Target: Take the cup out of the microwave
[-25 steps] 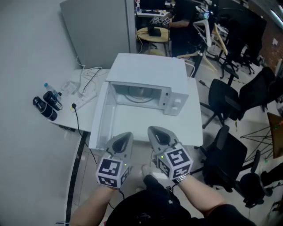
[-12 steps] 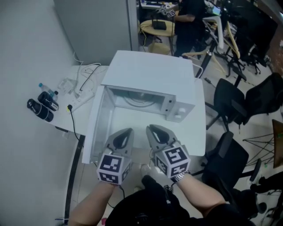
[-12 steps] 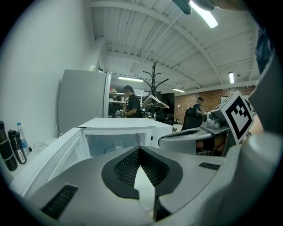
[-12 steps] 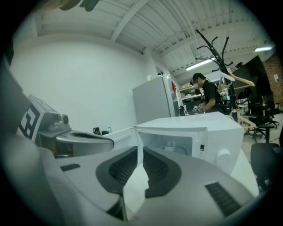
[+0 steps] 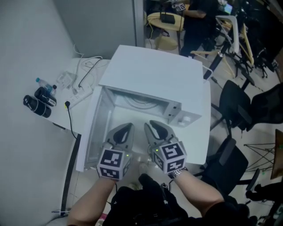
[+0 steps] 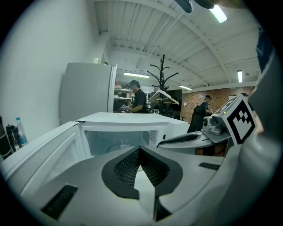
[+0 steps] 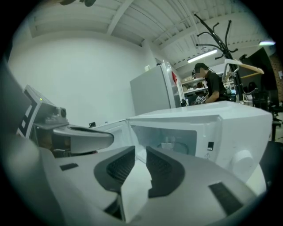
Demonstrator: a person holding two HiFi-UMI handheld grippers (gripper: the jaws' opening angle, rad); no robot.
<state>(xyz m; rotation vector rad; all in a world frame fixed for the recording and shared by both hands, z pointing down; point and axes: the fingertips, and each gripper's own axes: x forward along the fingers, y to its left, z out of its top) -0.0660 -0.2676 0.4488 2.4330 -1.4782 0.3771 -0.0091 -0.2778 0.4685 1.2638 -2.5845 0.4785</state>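
The white microwave stands on a table with its door swung open to the left. Inside, in the right gripper view, a small pale cup sits on the turntable. Both grippers hover side by side just in front of the open cavity, apart from the cup. My left gripper has its pads meeting at the tip and holds nothing. My right gripper shows a narrow gap; its jaws are opening with nothing between them.
Dark bottles, a power strip and cables lie on the table left of the microwave. A grey cabinet stands behind. Black office chairs crowd the right side, and a person works at the back.
Both grippers have moved forward and lower, closer to the microwave's open mouth. The microwave now sits nearer in the head view.
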